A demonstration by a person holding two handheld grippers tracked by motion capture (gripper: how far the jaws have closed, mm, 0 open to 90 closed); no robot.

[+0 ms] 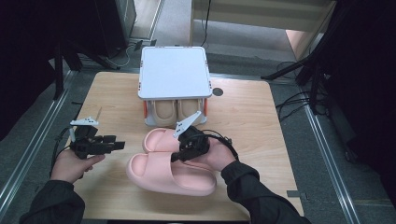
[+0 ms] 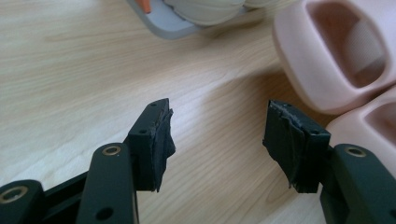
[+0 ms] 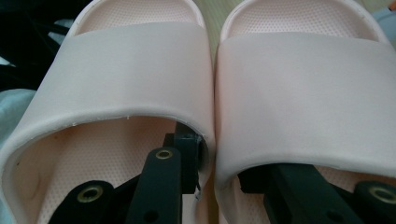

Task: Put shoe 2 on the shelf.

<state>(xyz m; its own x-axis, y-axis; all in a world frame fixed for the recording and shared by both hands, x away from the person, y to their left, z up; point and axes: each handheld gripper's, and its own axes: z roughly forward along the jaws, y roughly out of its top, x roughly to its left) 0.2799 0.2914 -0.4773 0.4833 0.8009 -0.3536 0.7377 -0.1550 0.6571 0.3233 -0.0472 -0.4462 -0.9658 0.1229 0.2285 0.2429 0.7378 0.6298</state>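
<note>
pink slippers (image 1: 170, 163) pinched together by right tongs (image 3: 212, 158) — table edge near.

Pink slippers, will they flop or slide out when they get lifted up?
The pink slippers look thick and puffy, so they probably bend a bit but won't flop. They are probably light for their size. The right gripper has one jaw inside each slipper, pinching the two inner walls together, so the smooth walls might slip.

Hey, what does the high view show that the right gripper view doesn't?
High view alone: the white-lidded rack with beige slippers under it, the wooden table, and the left gripper, open over bare wood. Right gripper view alone: one jaw tucked under each strap, pinching the two adjoining inner sides together. Both: the pink slippers and the right gripper.
</note>
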